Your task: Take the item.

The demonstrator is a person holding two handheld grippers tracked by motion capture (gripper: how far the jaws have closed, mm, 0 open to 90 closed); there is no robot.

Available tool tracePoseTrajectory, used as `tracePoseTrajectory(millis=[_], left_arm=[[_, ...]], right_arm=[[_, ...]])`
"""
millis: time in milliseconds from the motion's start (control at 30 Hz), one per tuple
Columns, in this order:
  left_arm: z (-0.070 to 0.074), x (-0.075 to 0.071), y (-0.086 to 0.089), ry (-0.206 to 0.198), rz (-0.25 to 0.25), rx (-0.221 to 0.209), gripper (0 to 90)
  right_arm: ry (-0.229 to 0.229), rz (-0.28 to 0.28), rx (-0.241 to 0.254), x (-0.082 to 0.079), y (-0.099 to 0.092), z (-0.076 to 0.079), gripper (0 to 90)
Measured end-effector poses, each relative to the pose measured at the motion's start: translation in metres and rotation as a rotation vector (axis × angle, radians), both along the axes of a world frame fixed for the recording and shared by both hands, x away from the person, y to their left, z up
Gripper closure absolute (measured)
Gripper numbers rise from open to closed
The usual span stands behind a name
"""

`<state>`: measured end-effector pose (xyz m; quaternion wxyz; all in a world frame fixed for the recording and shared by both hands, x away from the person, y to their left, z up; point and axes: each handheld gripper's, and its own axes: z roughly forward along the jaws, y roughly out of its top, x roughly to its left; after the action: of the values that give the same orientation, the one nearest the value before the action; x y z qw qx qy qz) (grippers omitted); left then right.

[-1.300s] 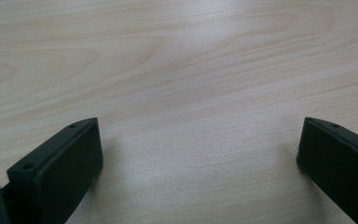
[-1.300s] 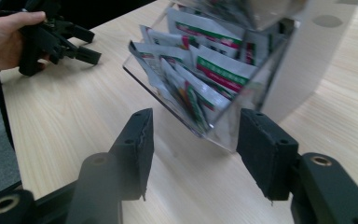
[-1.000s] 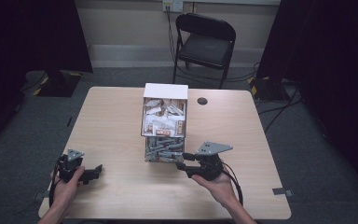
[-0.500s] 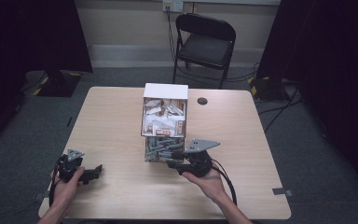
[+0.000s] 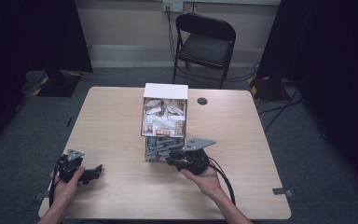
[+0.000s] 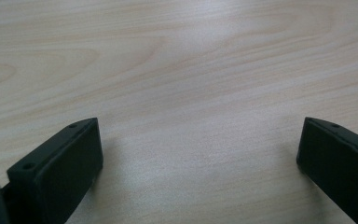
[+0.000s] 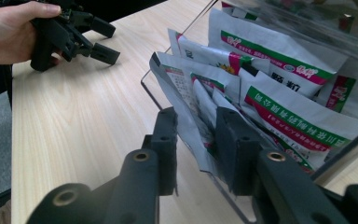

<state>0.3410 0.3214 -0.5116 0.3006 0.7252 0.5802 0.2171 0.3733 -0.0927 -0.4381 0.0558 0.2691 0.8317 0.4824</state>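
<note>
The desk (image 5: 121, 121) lies bare to the left of the clear bin (image 5: 164, 140), with open wood between the bin and the left gripper (image 5: 95, 171); that gripper's fingers (image 6: 60, 163) stand wide with only desk between them. The bin and the white box (image 5: 165, 91) over it block the middle. At the bin's open front, packets (image 7: 279, 93) crowd the mouth around the right gripper (image 7: 198, 140). The right half is free but for a small black disc (image 5: 202, 101).

printed sachets, little of it legible
the sachets (image 7: 279, 100) in the clear box (image 7: 177, 100) carry chinese print on green and red bands, too blurred and skewed to read; small red-brown labels on the upper packets (image 5: 164, 122) are unreadable.
</note>
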Motion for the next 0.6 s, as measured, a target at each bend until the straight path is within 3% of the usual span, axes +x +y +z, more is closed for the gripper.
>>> tracePoseTrajectory(millis=[200, 433, 600], left_arm=[[-0.0001, -0.0001, -0.0002, 0.000, 0.002, -0.002, 0.0], [0.0000, 0.0000, 0.0001, 0.000, -0.001, 0.001, 0.0], [0.0000, 0.0000, 0.0000, 0.000, 0.000, -0.001, 0.0]], right_arm=[[-0.010, -0.013, 0.005, 0.0014, -0.0010, -0.0004, 77.3], [-0.021, -0.005, -0.004, 0.0000, 0.0011, -0.0021, 73.2], [-0.019, -0.007, -0.006, -0.0001, 0.0016, -0.0021, 77.0]])
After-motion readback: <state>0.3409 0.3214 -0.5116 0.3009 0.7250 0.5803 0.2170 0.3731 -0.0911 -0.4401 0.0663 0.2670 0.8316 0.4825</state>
